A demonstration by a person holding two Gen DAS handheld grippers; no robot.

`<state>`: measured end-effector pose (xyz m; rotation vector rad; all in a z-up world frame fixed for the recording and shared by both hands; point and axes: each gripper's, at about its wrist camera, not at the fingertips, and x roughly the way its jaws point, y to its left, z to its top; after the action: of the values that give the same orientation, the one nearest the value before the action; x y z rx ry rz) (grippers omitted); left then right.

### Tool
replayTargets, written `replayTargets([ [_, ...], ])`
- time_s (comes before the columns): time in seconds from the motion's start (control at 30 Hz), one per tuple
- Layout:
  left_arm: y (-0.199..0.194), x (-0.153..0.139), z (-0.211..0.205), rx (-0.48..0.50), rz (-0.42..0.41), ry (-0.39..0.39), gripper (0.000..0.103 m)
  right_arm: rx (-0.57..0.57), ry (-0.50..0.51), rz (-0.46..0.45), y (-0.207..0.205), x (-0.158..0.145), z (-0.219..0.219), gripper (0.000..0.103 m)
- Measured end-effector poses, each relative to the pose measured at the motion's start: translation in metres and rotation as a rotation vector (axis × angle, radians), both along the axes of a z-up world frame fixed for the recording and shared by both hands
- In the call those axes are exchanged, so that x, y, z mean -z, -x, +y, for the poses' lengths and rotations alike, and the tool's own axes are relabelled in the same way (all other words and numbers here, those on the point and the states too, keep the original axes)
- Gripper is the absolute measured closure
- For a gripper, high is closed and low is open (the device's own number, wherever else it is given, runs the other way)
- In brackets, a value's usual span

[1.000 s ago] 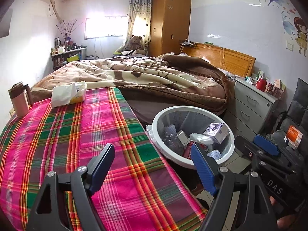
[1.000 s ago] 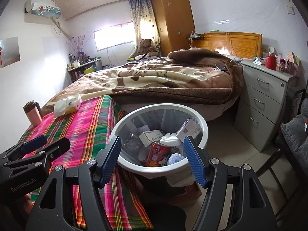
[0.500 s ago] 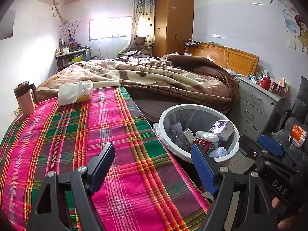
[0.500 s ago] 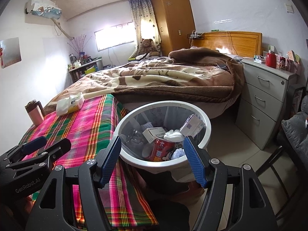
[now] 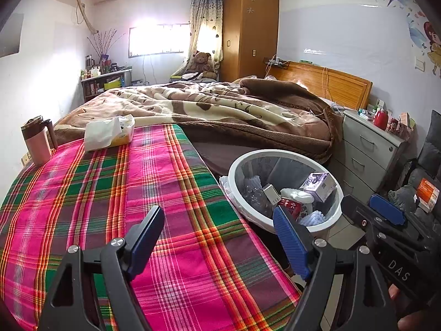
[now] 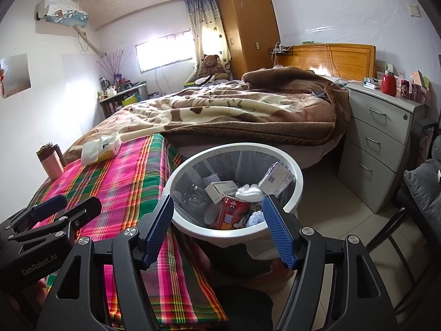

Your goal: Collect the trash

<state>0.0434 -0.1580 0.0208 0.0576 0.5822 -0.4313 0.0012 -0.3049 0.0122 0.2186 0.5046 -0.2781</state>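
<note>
A white-rimmed trash bin (image 6: 299, 178) stands on the floor beside the plaid-covered table (image 5: 115, 193). It holds a red can (image 6: 230, 213), small boxes (image 6: 277, 179), a white wad and a clear bottle. The bin also shows in the left wrist view (image 5: 234, 176). My left gripper (image 5: 219, 237) is open and empty above the table's right edge. My right gripper (image 6: 219, 229) is open and empty just in front of the bin's near rim. A tissue pack (image 5: 109, 135) and a pink mug (image 5: 37, 142) sit at the table's far end.
A bed with a brown blanket (image 5: 220, 110) lies behind the table and bin. A grey drawer unit (image 6: 383, 138) stands right of the bin. A dark chair (image 6: 421, 187) is at far right. Tiled floor (image 6: 325, 193) shows between bin and drawers.
Both grippers have drawn back and slightly left from the bin, so the bin looks a little farther off. Both stayed open and empty.
</note>
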Motion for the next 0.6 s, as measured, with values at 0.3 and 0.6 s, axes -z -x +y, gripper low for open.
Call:
replayTargets([
  [0.3, 0.0003, -0.0007, -0.0003, 0.0, -0.002, 0.0, 0.02, 0.0, -0.001, 0.0, 0.0002, -0.0001, -0.0003, 0.034],
  [0.6, 0.0014, -0.0021, 0.0007, -0.011, -0.003, 0.004, 0.02, 0.002, -0.001, 0.001, -0.0002, -0.0005, -0.0009, 0.034],
])
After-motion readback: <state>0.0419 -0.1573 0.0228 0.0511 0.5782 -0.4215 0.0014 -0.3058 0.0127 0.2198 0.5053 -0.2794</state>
